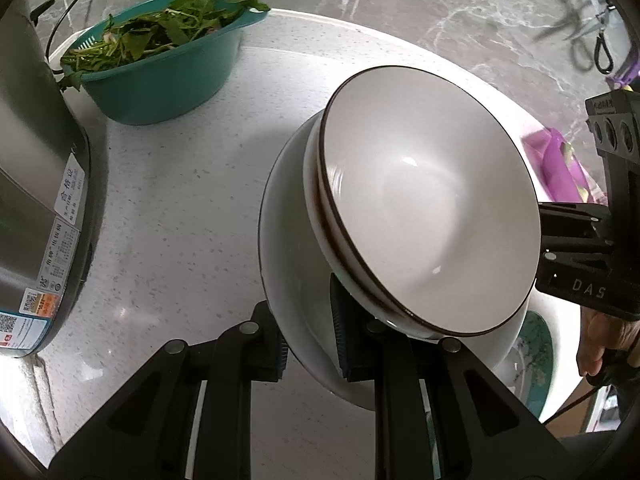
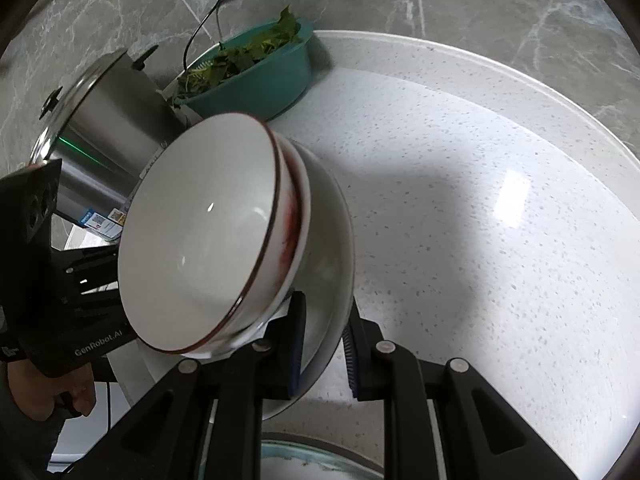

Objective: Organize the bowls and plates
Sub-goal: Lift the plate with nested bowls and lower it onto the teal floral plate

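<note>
White speckled countertop (image 1: 168,208) w/ grey marble wall (image 1: 440,12) behind. Stack = big white plate (image 1: 288,248) w/ two brown-rimmed white bowls (image 1: 432,208) nested on it, whole stack lifted off the counter and tilted. Left gripper (image 1: 310,344) clenched on plate rim, one blue pad (image 1: 339,332) on the inner face, other finger on the underside. Right gripper (image 2: 324,356) same deal on the opposite rim, clamped on the plate edge, pads either side. Top bowl inside looks clean; reddish smear on the lower bowl's outer wall in right wrist view. Teal colander (image 1: 160,80) of green leaves (image 1: 160,32) at back of counter, steel cooker (image 1: 36,200) w/ labels just beside it on the left. Purple bag (image 1: 560,168) behind stack on the right. Patterned plate (image 1: 536,360) partly hidden low right, under the stack
</note>
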`<action>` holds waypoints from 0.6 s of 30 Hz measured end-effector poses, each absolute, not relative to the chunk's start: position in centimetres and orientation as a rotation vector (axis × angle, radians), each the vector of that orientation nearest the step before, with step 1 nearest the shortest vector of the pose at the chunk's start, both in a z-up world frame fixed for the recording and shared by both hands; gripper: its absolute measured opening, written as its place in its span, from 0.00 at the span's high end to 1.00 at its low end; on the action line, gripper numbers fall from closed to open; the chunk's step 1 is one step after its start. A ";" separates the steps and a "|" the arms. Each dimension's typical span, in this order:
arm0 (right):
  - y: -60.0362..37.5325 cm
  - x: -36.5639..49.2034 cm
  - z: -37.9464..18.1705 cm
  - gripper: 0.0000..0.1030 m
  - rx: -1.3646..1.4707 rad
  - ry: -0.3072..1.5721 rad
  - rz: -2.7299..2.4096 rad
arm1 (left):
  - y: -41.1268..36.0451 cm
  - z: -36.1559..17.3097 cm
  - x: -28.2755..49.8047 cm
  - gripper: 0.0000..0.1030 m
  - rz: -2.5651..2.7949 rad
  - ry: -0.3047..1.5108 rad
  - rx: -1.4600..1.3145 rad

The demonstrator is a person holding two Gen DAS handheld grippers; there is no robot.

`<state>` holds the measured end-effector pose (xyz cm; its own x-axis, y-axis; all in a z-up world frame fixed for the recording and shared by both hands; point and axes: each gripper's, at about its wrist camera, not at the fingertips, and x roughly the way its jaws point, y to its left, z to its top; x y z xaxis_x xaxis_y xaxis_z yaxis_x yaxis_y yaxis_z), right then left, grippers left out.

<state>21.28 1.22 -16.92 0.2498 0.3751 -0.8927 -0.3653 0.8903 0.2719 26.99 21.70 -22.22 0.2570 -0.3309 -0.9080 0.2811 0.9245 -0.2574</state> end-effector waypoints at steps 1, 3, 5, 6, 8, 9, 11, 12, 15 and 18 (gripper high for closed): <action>1.2 21.2 -16.8 0.81 0.011 1.217 0.500 | 21.6 -22.0 26.8 0.84 -0.423 1.245 -0.044; 0.7 20.6 -16.3 0.81 0.017 1.210 0.487 | 21.3 -21.6 26.6 0.84 -0.440 1.242 -0.035; 0.3 20.1 -15.8 0.81 0.025 1.205 0.473 | 20.7 -21.1 26.2 0.84 -0.460 1.238 -0.028; 0.1 19.8 -15.6 0.81 0.029 1.202 0.466 | 20.5 -20.8 25.8 0.84 -0.467 1.236 -0.023; -0.5 19.2 -15.2 0.81 0.042 1.197 0.448 | 20.0 -20.2 25.2 0.84 -0.491 1.234 -0.008; -0.8 18.9 -15.1 0.82 0.050 1.195 0.438 | 19.5 -20.0 25.1 0.84 -0.499 1.234 -0.004; -1.5 18.2 -14.8 0.82 0.073 1.195 0.418 | 18.9 -19.6 24.6 0.84 -0.525 1.235 0.009; -1.9 17.9 -14.7 0.82 0.083 1.195 0.409 | 18.6 -19.4 24.3 0.84 -0.539 1.236 0.017; -3.1 16.6 -14.2 0.82 0.104 1.195 0.380 | 17.3 -18.9 23.2 0.84 -0.569 1.240 0.030; -4.3 15.3 -13.9 0.82 0.124 1.199 0.359 | 16.3 -18.5 21.9 0.84 -0.590 1.247 0.032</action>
<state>15.33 -4.32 -13.89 0.3150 0.3364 -0.8875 -0.2063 0.9370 0.2820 21.93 16.25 -18.50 0.1899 -0.4032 -0.8952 0.4369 0.8512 -0.2907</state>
